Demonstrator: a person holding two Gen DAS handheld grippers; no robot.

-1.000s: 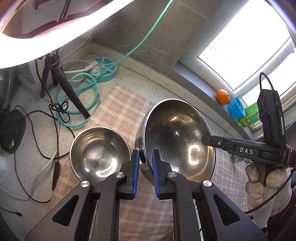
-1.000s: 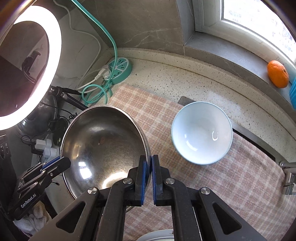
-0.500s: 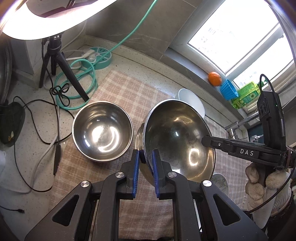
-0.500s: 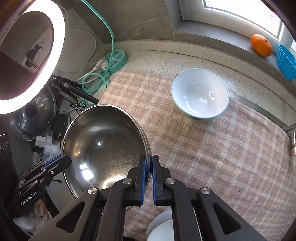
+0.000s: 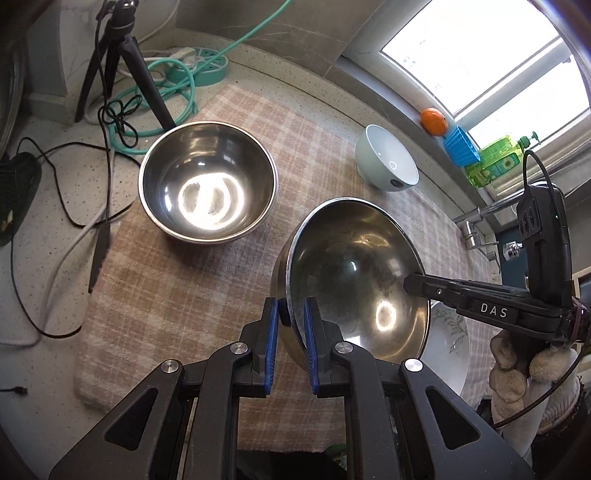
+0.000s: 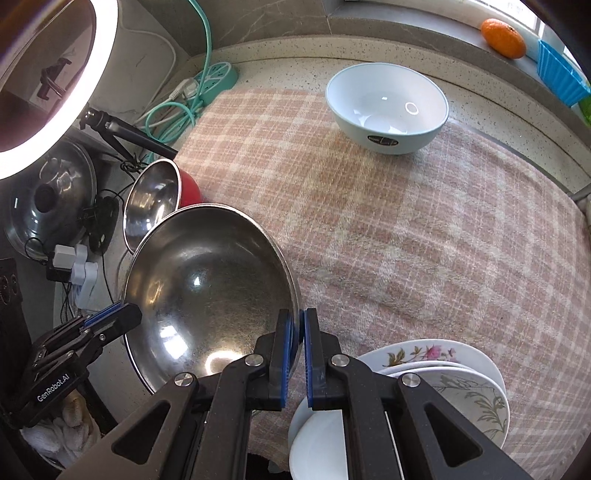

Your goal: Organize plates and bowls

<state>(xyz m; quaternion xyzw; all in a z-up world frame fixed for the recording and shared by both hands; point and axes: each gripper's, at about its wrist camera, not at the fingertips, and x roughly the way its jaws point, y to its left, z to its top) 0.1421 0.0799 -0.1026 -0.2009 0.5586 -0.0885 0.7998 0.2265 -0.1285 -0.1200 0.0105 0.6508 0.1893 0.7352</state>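
My left gripper is clamped on the rim of the large steel bowl, blue pads pinching the wall from inside and outside. My right gripper is closed on the opposite rim of the same bowl, so I hold it tilted between both tools, above the checked cloth.

Past the left gripper, the smaller steel bowl sits upright on the cloth, well apart from the one I hold. Farther off, near the cloth's far edge, stands the pale blue bowl.

Just beside my right gripper, at the near edge, lies a stack of flowered plates.

On the windowsill rests an orange. Off the cloth's corner a teal power strip lies on the speckled counter.
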